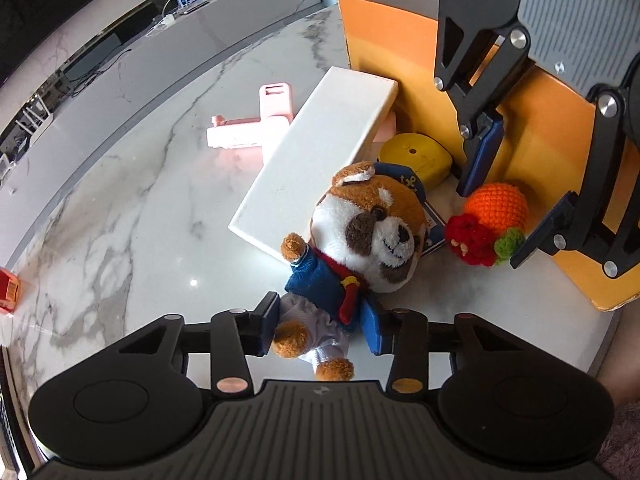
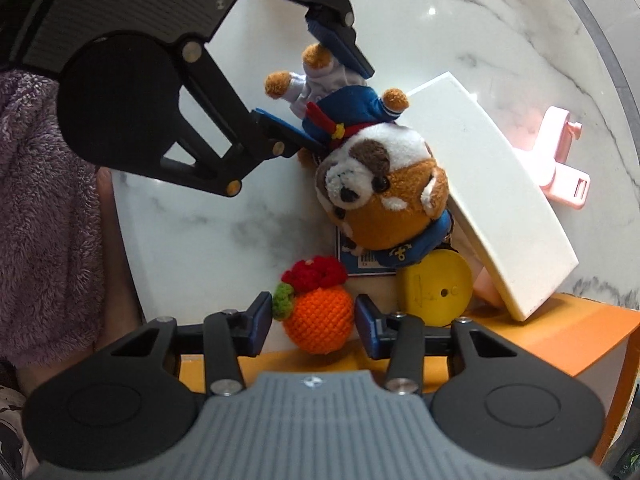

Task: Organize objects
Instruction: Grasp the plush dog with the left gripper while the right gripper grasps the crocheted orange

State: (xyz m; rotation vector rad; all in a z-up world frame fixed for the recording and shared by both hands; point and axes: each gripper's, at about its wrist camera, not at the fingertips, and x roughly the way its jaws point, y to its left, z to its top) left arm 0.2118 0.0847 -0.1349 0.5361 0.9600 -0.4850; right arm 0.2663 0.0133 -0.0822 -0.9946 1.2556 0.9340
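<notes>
My left gripper (image 1: 322, 330) clamps brown-white plush dog in blue sailor top (image 1: 352, 240); right gripper (image 2: 314, 324) straddles orange crochet fruit (image 2: 318, 320) w/o clear contact; tag text unreadable.

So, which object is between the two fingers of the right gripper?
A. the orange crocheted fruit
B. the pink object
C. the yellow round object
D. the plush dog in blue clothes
A: in the right wrist view the orange crocheted fruit sits between the fingers of the right gripper, while the plush dog lies further out at the left gripper.

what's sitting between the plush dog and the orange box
A yellow disc and a crocheted orange lie between the plush dog and the orange box, per the left wrist view.
</notes>
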